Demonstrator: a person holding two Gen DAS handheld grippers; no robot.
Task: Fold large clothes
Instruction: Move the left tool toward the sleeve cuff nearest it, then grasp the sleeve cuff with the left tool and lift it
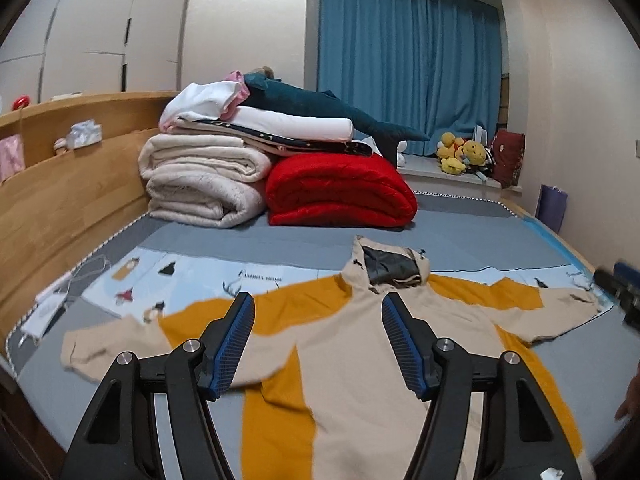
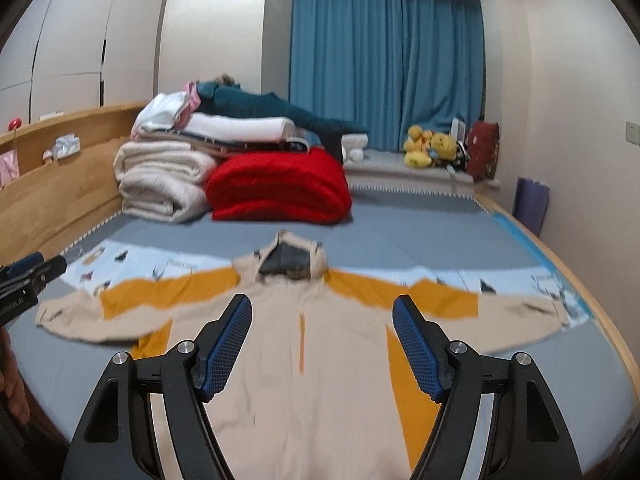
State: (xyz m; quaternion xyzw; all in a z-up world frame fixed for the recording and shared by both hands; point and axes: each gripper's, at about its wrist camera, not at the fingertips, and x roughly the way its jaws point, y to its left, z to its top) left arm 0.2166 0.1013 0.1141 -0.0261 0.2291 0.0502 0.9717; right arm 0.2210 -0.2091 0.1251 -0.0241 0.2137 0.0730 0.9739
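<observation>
Across the near half of the bed (image 1: 460,236), spread flat and face up: cream-and-mustard hooded jacket (image 1: 352,360), hood toward the far edge and the stacked bedding, hem toward the near edge, both sleeves stretched straight out toward the left and right edges; no fold yet made in body, sleeve or hood, so laid out ready but otherwise at the very start. Above the left part of the body, left tool (image 1: 318,344), jaws apart and empty, nothing pinched between the blue pads, clear of the cloth; above the middle of the chest, right tool (image 2: 322,340), jaws likewise wide and empty, orange zip showing between them. Left to do, by the look of it: sleeves brought in over the chest, sides folded in, hood and hem doubled over into a compact packet. Against the far corner by the wooden headboard (image 1: 60,200), folded red blanket (image 1: 340,188) and cream blanket (image 1: 200,184), untouched and well apart from the jacket.
</observation>
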